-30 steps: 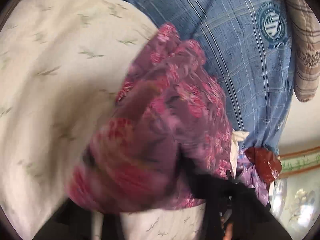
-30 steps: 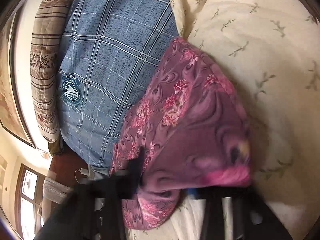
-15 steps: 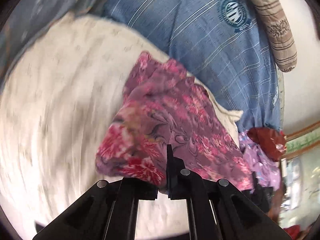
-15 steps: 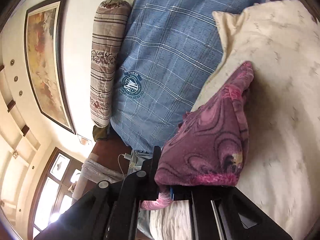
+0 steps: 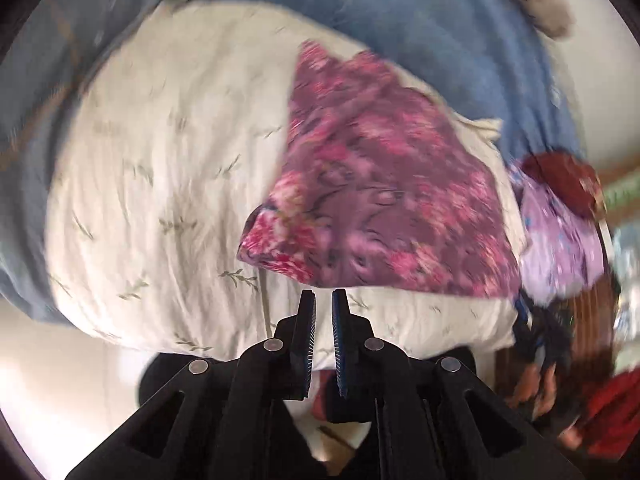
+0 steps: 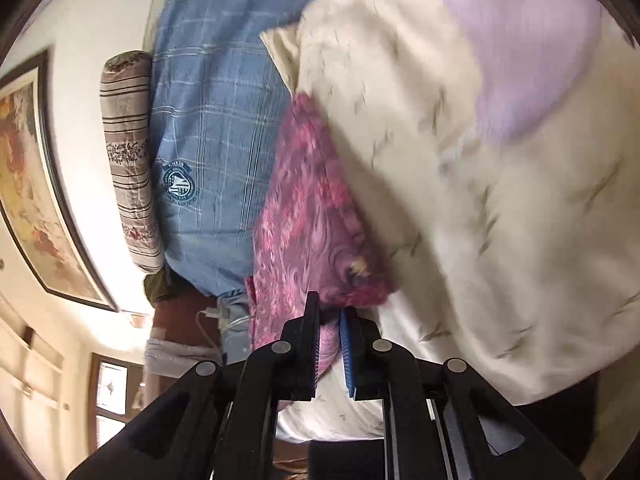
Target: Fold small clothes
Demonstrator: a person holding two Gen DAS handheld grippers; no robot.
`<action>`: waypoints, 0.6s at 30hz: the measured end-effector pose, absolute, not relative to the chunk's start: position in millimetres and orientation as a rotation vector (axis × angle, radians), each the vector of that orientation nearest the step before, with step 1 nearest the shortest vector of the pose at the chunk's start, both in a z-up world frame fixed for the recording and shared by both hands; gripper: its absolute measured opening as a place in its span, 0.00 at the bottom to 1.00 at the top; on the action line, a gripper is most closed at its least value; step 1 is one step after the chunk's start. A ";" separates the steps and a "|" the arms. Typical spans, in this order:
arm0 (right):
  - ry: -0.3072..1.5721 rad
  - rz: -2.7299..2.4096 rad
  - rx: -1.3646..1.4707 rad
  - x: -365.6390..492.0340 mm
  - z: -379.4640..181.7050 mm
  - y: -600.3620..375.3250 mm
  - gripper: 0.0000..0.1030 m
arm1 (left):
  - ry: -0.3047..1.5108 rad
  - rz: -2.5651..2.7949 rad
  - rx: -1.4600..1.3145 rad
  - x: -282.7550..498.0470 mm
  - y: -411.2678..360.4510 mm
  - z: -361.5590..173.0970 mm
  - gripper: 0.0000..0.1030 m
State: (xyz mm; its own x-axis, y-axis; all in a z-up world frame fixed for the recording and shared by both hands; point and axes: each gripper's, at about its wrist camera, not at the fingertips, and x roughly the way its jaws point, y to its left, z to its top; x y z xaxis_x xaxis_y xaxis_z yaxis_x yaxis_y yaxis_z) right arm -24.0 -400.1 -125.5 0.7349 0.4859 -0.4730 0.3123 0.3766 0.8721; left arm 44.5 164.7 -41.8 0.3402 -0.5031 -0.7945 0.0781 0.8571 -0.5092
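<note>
The floral cloth (image 5: 384,200) lay in a rough folded wedge on the cream pillow (image 5: 160,168), its far edge near the blue quilt (image 5: 420,20) and its near corner just ahead of the left tool (image 5: 323,298). That tool's fingers stood a narrow gap apart with nothing between them, clear of the cloth. The right tool (image 6: 330,312) sat at the cloth's (image 6: 308,216) near edge; its fingers were also slightly apart, and fabric showed in and behind the gap, but I could not tell whether they gripped it or merely rested against it. A lilac garment (image 5: 560,240) and a dark red one (image 5: 560,180) lay past the pillow's right end.

The fold looked laid down but not tidy: one corner was bunched and the outline slanted. To finish the step well, each tool would best take a single corner at the edge, catching the top layers without pinching the pillowcase beneath. Draw the edges taut and level before lowering them, so the halves meet squarely. Both views were blurred, so slowing down before any new grip would help placement. The soft pillow would give under pressure; light, flat strokes would smooth the cloth better than pushing down.
</note>
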 end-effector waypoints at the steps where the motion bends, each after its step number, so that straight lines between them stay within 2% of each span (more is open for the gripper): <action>1: 0.774 0.105 1.158 -23.6 -112.2 -405.1 0.13 | 1.140 -0.405 -0.389 38.5 167.0 -29.6 0.11; 2: 0.764 0.086 1.116 -22.0 -103.7 -408.0 0.15 | 1.096 -0.406 -0.348 36.5 168.7 -13.4 0.15; 4: 0.741 0.080 1.046 -8.7 -86.4 -411.1 0.25 | 1.045 -0.377 -0.295 32.9 167.5 6.1 0.46; 6: 0.725 0.098 1.022 15.8 -74.9 -412.1 0.27 | 0.995 -0.325 -0.230 53.2 159.3 22.1 0.54; 8: 0.733 0.142 0.985 50.9 -66.8 -410.4 0.29 | 0.990 -0.330 -0.162 75.6 142.0 29.3 0.57; 9: 0.749 0.139 0.954 71.5 -63.6 -408.3 0.34 | 0.998 -0.326 -0.131 85.3 129.8 30.7 0.57; 12: 0.795 0.077 0.847 122.3 -64.4 -404.4 0.40 | 1.057 -0.319 -0.083 131.4 101.3 25.1 0.61; 18: 0.908 -0.050 0.785 182.8 -96.8 -407.9 0.41 | 1.165 -0.238 0.023 211.3 59.1 1.1 0.62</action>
State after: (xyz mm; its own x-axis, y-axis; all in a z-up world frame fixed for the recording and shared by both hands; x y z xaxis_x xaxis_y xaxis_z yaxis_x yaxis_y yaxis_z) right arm 182.8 -407.9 -96.8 0.6341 0.2762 -0.7222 0.3545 0.7262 0.5890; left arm 211.3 59.1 1.1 0.3727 -0.1740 -0.9115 0.1981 0.9745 -0.1050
